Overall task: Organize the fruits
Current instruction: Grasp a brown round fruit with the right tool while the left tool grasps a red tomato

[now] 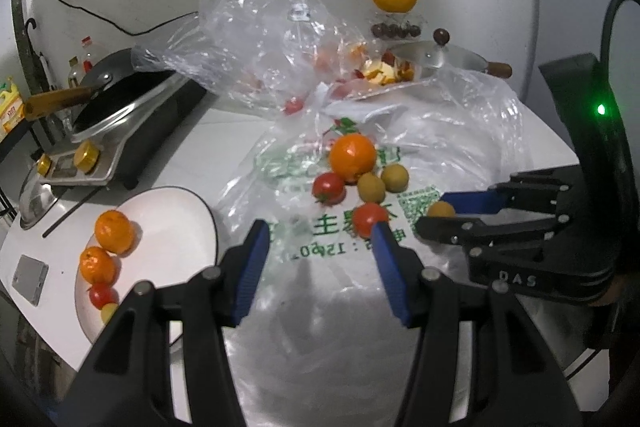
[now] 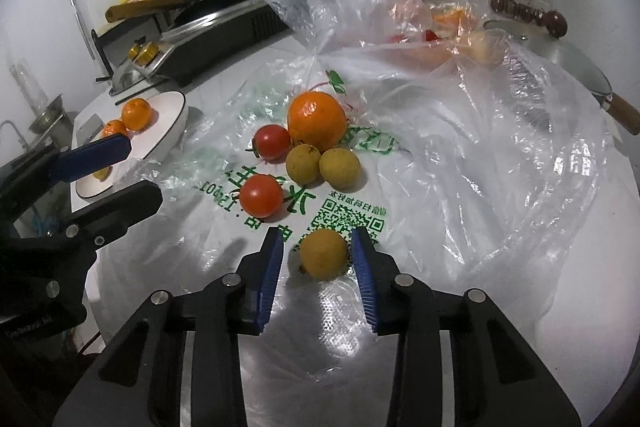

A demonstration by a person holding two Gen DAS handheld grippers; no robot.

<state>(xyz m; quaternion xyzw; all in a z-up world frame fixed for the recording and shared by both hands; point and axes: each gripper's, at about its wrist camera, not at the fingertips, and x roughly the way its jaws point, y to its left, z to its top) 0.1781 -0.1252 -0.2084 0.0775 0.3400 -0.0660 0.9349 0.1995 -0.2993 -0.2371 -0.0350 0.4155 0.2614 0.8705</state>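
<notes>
Open left tongs [image 1: 316,255] over printed bag [image 1: 304,239], tomato [image 1: 370,219] at right pad

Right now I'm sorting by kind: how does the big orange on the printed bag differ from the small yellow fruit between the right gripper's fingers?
The orange is deep orange and much larger; the yellow fruit is dull yellow and small. The orange rests against other fruits in the cluster; the yellow fruit sits alone, nearer the camera, between the right gripper's blue pads, small gaps visible either side. Both are round and lie on the printed plastic bag.
</notes>
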